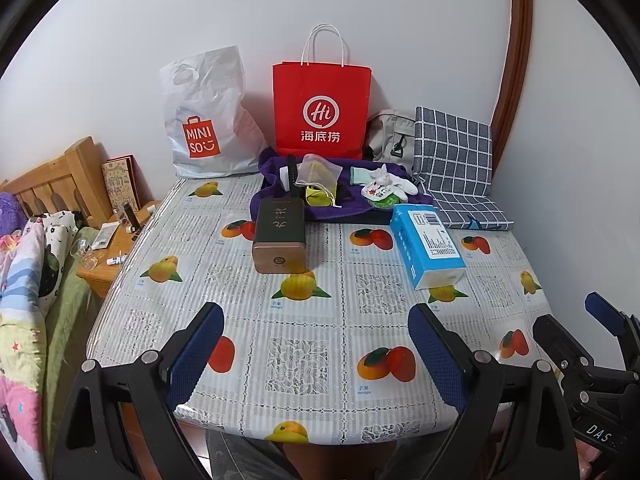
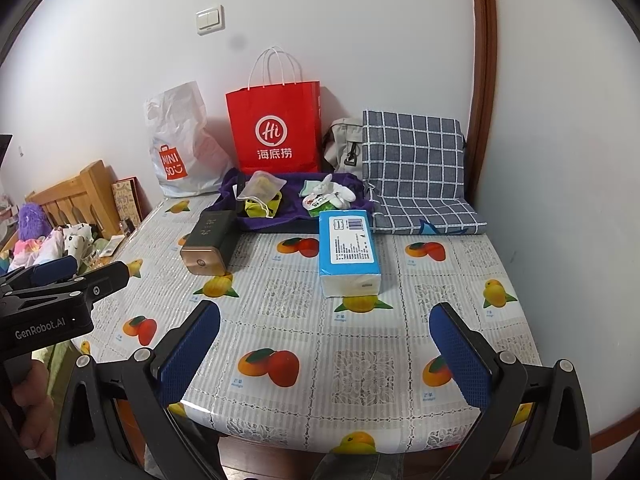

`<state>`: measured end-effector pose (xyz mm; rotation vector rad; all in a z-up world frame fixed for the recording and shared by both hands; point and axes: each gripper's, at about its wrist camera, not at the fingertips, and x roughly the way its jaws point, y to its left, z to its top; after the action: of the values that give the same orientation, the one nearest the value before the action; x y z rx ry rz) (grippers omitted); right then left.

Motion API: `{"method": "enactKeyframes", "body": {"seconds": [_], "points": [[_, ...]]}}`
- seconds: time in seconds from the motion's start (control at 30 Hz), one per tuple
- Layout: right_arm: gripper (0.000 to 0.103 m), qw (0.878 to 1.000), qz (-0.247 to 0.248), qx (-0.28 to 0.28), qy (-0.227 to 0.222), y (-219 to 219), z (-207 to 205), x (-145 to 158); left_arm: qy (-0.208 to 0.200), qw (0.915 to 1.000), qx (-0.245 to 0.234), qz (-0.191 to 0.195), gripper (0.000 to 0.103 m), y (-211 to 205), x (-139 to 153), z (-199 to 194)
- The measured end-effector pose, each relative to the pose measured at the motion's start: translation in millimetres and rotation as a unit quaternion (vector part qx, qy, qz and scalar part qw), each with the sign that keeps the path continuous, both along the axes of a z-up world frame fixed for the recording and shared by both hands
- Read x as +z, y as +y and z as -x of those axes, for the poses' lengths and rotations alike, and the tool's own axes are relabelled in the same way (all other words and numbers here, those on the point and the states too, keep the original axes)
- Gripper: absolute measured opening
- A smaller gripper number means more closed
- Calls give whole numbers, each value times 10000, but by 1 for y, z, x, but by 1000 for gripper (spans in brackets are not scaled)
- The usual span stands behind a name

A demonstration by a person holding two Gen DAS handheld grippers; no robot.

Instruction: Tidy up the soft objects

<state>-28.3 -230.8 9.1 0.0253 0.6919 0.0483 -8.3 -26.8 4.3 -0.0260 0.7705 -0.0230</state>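
Left tongs [image 1: 316, 344]: black angular frame, silver round screws at the joints, blue textured pads [image 1: 196, 350]. Right tongs [image 2: 326, 354]: same build, blue pads [image 2: 188, 356]. White "GenRobot.AI" lettering on left body, "DAS" on right.

I read "MINISO" on the white plastic bag [image 1: 208, 120], "Hi 海底捞" on the red paper bag [image 1: 321, 108], and "GenRobot.AI" on my left gripper [image 2: 44, 330].
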Motion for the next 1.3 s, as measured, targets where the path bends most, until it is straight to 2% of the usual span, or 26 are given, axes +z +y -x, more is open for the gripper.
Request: {"method": "enactKeyframes", "body": {"seconds": [1.3], "points": [[103, 10000, 8, 11, -24, 0, 0, 3, -17, 10000, 5, -9, 93, 2, 0, 1]]}}
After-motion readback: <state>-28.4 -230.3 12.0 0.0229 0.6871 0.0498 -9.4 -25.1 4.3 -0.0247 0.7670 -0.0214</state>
